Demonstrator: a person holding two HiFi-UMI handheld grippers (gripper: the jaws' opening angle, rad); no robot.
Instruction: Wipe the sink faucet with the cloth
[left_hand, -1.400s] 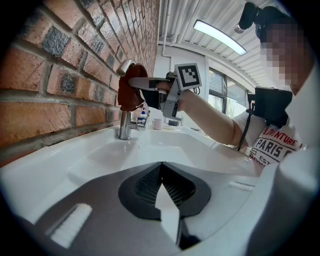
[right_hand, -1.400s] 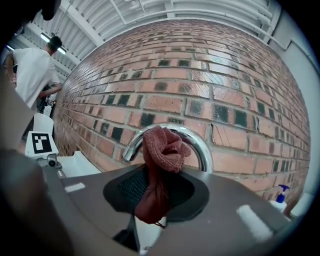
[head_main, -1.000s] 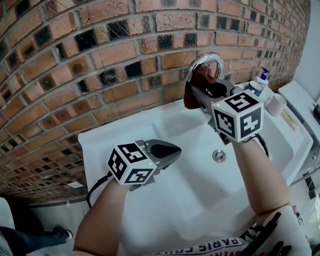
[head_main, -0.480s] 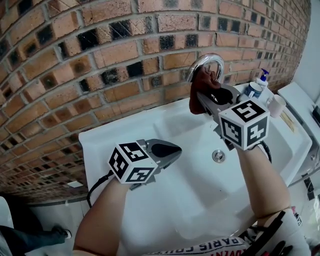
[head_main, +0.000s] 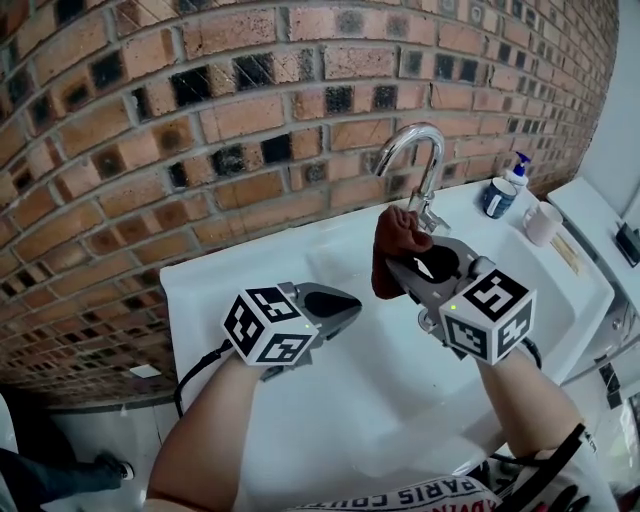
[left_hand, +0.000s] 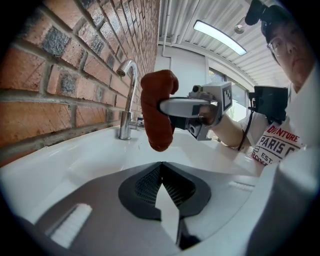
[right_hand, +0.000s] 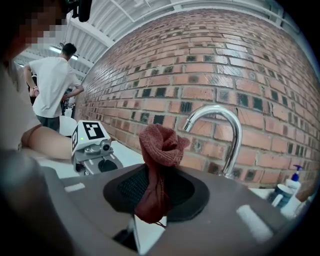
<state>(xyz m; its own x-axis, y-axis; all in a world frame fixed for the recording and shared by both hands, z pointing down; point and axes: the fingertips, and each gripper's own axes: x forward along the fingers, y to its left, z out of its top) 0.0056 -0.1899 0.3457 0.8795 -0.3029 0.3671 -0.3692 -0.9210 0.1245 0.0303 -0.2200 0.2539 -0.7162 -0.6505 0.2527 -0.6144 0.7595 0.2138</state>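
A chrome gooseneck faucet (head_main: 420, 165) rises at the back of a white sink (head_main: 330, 385) against a brick wall; it also shows as the faucet (right_hand: 227, 135) and the faucet (left_hand: 127, 100). My right gripper (head_main: 395, 262) is shut on a bunched brown-red cloth (head_main: 392, 250), held above the basin a little in front of the faucet and apart from it. The cloth (right_hand: 157, 165) sticks up between the jaws. My left gripper (head_main: 350, 300) hovers over the basin's left side, shut and empty, its tips (left_hand: 161, 172) touching.
A blue soap pump bottle (head_main: 500, 190) and a white mug (head_main: 543, 222) stand on the sink's right ledge. The drain (head_main: 437, 305) lies partly hidden under my right gripper. A person in a white shirt (right_hand: 52, 92) stands far off to the left.
My right gripper has drawn the cloth off the faucet's arch, down and back toward me. The faucet now stands bare. The left gripper has hardly moved.
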